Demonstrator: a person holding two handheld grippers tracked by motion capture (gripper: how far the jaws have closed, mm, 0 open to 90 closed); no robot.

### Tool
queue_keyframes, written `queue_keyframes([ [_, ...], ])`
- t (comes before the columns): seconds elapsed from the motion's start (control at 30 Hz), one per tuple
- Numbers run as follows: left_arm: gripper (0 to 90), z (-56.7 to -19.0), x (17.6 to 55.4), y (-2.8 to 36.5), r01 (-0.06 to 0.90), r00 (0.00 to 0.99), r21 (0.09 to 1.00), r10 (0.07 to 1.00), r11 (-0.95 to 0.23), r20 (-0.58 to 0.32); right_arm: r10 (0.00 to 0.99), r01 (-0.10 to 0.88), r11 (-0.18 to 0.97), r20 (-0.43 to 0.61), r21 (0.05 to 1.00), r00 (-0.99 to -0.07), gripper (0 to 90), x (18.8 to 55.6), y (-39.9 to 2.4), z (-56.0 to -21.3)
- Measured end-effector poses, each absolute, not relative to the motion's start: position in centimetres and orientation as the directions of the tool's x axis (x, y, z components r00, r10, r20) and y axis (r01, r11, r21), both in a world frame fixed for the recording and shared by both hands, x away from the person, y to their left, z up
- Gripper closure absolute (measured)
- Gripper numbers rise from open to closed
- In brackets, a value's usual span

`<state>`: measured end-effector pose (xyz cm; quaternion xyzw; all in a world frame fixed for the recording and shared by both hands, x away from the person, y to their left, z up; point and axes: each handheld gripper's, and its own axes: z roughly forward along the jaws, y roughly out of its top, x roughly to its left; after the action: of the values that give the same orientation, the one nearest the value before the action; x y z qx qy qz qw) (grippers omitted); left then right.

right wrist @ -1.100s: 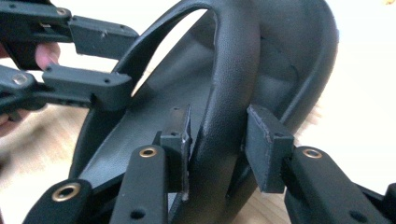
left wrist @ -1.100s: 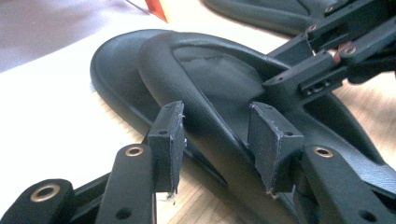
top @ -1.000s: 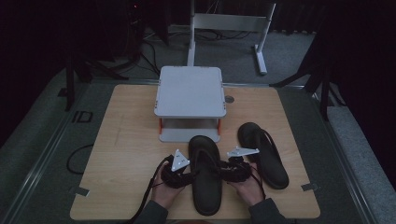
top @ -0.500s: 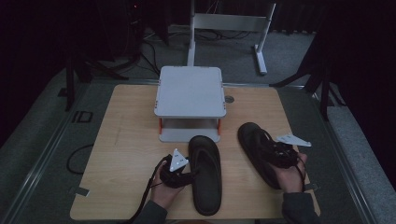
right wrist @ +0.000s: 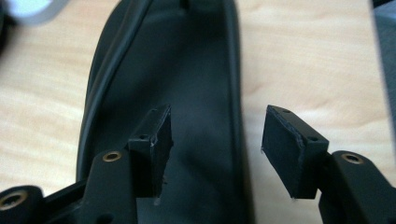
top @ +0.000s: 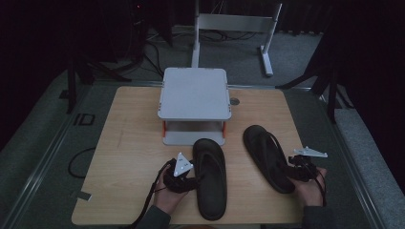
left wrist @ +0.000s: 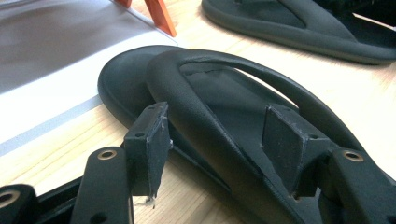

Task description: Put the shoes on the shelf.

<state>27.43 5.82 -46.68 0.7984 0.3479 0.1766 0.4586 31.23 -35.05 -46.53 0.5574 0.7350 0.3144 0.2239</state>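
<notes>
While your left gripper [top: 190, 177] fingers have just been opening around the left sandal's [top: 210, 177] strap, your right gripper [top: 292, 170] fingers have been spreading, straddling the right sandal's [top: 265, 155] edge.

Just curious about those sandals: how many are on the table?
2: one black sandal lies in front of the grey stand, the other sandal to its right, near the table's right edge.

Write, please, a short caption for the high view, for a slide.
Two black flip-flops on a wooden table, open tongs beside each, below a grey stand.
</notes>
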Motion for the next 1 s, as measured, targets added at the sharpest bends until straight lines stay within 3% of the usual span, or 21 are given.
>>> queue_keyframes([
  [0.33,40.7,-45.9,27.3,5.2,0.367,0.711,0.865,0.703,-0.342,-0.024,0.939,0.674,0.245,0.001,0.697,-0.343,43.0,28.3,-32.6,-46.5],
  [0.57,40.7,-45.9,27.3,4.6,0.360,0.720,0.866,0.693,-0.346,-0.022,0.892,0.668,0.256,0.095,0.699,-0.441,43.9,27.0,-31.2,-46.2],
  [0.67,40.7,-45.9,27.3,4.6,0.358,0.720,0.867,0.693,-0.347,-0.021,0.883,0.654,0.258,0.102,0.711,-0.459,45.5,27.3,-31.4,-46.0],
  [0.83,40.7,-45.9,27.4,4.7,0.358,0.719,0.867,0.695,-0.347,-0.018,0.917,0.621,0.153,0.123,0.769,-0.379,44.6,29.8,-33.4,-45.2],
  [1.0,40.7,-45.9,27.4,4.6,0.360,0.719,0.868,0.694,-0.343,-0.024,0.920,0.629,0.176,0.101,0.757,-0.379,54.0,32.4,-33.2,-45.6],
])
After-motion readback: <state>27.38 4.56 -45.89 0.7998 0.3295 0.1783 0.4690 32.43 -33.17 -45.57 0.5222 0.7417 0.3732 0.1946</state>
